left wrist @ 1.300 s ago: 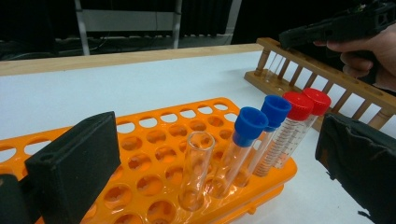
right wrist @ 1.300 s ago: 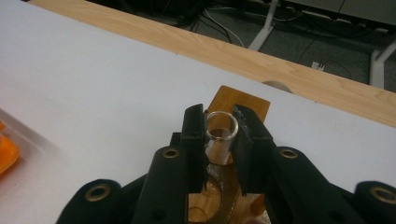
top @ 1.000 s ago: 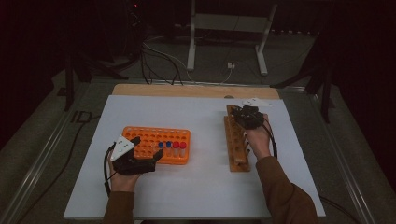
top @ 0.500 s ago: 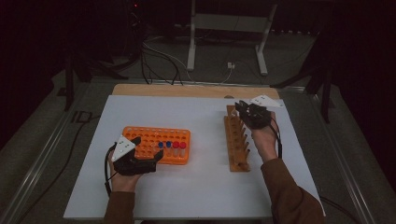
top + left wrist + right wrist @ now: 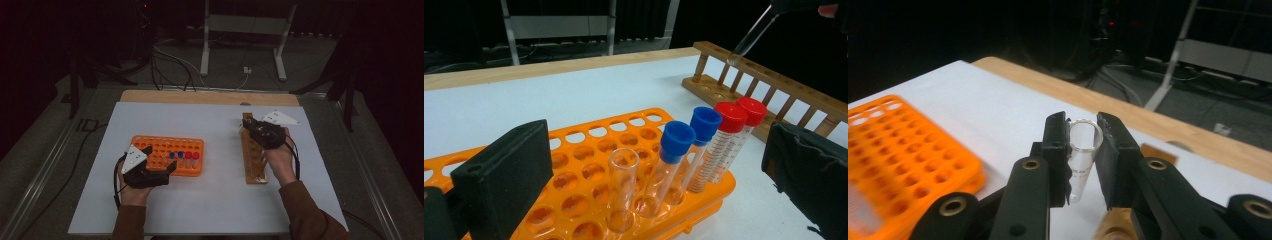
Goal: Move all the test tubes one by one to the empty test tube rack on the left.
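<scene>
The right claw (image 5: 1083, 145) is clamping a clear glass tube (image 5: 1082, 150) above the wooden rack (image 5: 252, 152) near the table's (image 5: 215, 205) right edge. The left claw (image 5: 649, 165) is standing wide at the orange rack (image 5: 167, 155), left of centre. A white sheet is covering the table; dark floor, cables and a metal stand (image 5: 240, 30) are lying beyond its far edge.

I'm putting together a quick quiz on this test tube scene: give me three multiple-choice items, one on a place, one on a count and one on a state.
1. Where does the orange rack sit?
A. Left of the wooden rack
B. Right of it
C. On top of it

2. How many capped tubes stand in the orange rack?
A. Two
B. Four
C. Six

3. How do the right gripper's jaws stand?
A. Wide open and empty
B. Shut on a clear uncapped tube
C. Shut on a red cap

Answers:
1. A: the high view shows orange at left, wood at right.
2. B: the left gripper view shows two blue caps and two red caps.
3. B: the right gripper view shows the jaws against the glass.
</scene>
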